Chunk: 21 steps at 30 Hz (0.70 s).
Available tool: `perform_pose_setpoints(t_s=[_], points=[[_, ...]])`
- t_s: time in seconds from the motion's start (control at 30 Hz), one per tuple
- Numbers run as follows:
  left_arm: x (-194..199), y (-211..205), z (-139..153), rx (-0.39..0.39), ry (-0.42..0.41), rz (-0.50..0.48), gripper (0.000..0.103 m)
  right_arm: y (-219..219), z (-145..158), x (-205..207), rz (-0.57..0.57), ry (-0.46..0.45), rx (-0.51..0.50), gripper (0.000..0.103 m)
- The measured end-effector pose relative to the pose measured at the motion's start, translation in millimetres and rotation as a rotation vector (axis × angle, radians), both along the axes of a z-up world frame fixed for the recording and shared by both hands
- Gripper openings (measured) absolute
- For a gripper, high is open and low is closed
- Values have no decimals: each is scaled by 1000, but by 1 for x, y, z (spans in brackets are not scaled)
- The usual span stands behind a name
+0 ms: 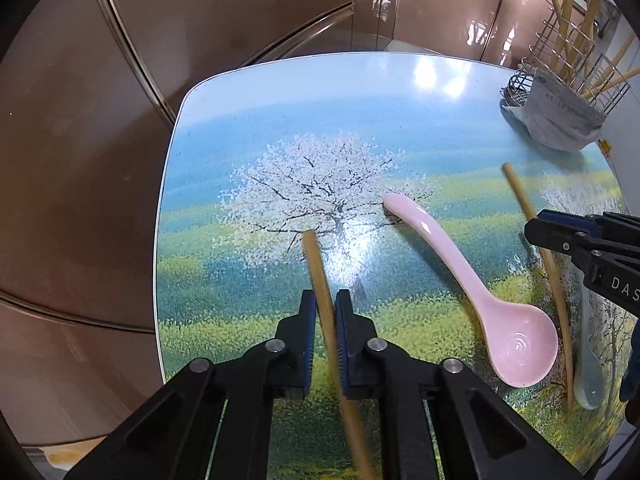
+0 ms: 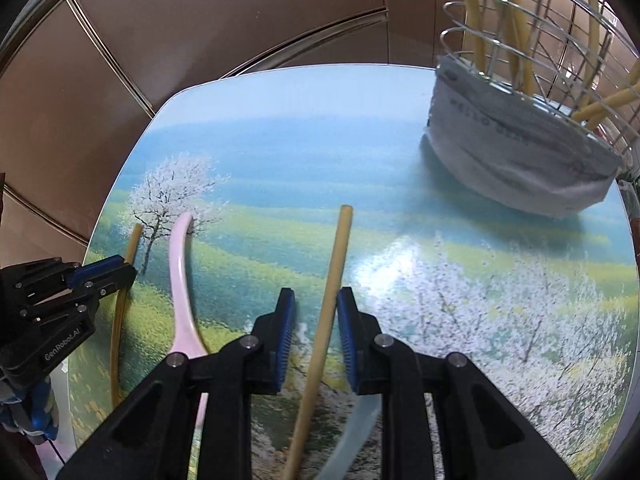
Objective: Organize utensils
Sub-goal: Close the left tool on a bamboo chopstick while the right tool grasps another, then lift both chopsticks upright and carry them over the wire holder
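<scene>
My left gripper point(image 1: 326, 298) points down at the table and is shut on a bamboo chopstick point(image 1: 316, 264) that lies along its fingers. The right wrist view shows that left gripper point(image 2: 123, 274) on the same chopstick point(image 2: 118, 332) at the far left. My right gripper point(image 2: 316, 298) straddles a second chopstick point(image 2: 336, 264). Its jaws stand narrow, with a gap showing on the chopstick's left side. A pink spoon point(image 1: 480, 292) lies between the two chopsticks, and a pale blue spoon point(image 1: 588, 372) lies beyond the second chopstick point(image 1: 520, 196). The right gripper point(image 1: 536, 232) enters that view from the right.
A wire utensil holder point(image 2: 540, 40) with several chopsticks upright in it stands at the table's far right, its base wrapped in grey cloth point(image 2: 520, 152). The table top point(image 1: 280, 120) carries a printed landscape. Brown floor tiles lie past its left and far edges.
</scene>
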<state>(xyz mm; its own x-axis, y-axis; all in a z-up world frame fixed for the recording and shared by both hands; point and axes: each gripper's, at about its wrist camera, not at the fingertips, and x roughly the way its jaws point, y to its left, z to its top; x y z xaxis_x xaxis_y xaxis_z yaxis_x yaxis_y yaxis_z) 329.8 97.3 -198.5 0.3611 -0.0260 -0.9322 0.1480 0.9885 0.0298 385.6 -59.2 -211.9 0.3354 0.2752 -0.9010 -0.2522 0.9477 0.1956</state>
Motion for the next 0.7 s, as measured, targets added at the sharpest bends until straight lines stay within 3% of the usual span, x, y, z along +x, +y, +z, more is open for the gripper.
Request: perform_pose_setpoints(t_s=[0.03,0.17,0.4,0.7], points=[[0,-2,0,4,-1,-1,8,2,-1,1,-3,6,10,7],[-1,-5,0,18,-15,11,8,10,-5,5,-12,15,40,7],[-16,3,3,-35,-52,76,7,-1,-1,-6,-9,-26,125,7],[-48,9,43,-67,-156,117,7,-7,33,-34,15,-131,256,6]])
